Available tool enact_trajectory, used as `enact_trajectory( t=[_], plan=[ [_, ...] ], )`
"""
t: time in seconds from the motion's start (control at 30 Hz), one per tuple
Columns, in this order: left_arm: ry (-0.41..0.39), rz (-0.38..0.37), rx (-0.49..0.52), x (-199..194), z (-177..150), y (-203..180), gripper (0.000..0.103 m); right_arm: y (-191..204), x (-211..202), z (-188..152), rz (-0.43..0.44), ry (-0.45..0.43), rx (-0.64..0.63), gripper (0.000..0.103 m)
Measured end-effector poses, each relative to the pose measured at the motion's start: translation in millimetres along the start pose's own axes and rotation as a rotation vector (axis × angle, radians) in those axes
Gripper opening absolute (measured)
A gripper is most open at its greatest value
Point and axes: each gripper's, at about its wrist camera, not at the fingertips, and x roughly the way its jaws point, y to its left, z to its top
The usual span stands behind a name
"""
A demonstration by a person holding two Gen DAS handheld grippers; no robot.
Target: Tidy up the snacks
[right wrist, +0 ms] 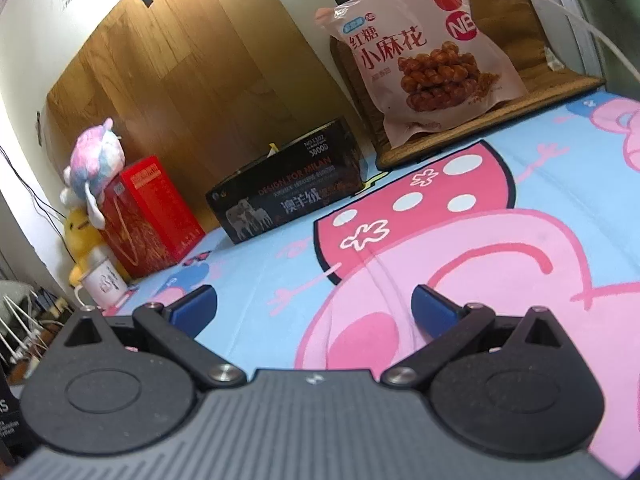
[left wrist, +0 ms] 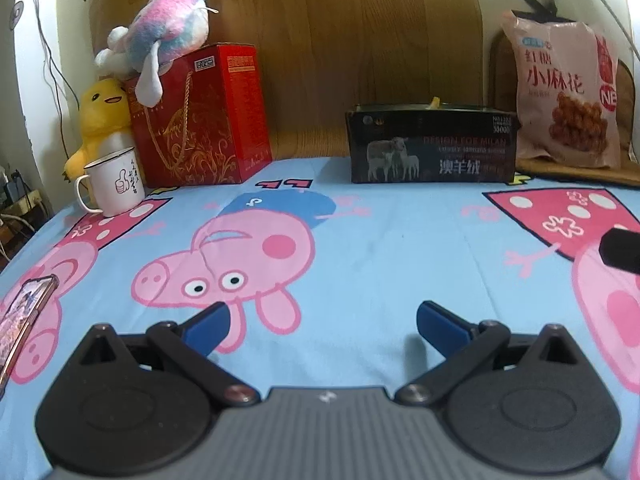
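Observation:
A pink snack bag with a picture of fried dough twists leans upright at the back right on a brown mat. A black box with sheep printed on it sits open-topped to the bag's left, with something yellow poking out. My left gripper hovers open over the cartoon pig sheet, well short of the box. My right gripper is open too, tilted, with nothing between its blue fingers. Its dark tip shows at the right edge of the left wrist view.
A red gift box stands at the back left with a pink-blue plush on top. Beside it are a yellow duck plush and a white enamel mug. A phone lies at the left edge.

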Motion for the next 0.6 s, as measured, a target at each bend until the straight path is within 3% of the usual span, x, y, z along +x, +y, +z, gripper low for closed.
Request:
enact_trajectory(
  t=[0.27,0.6],
  plan=[
    [0.022,-0.001,-0.03,2,-1,6,0.103,1,0,0,0.019,0.027,-0.023,0.103],
    [0.019,-0.003,-0.025,2,0,6,0.103,16,-8,-5,0.078,-0.002,-0.153,0.103]
  ],
)
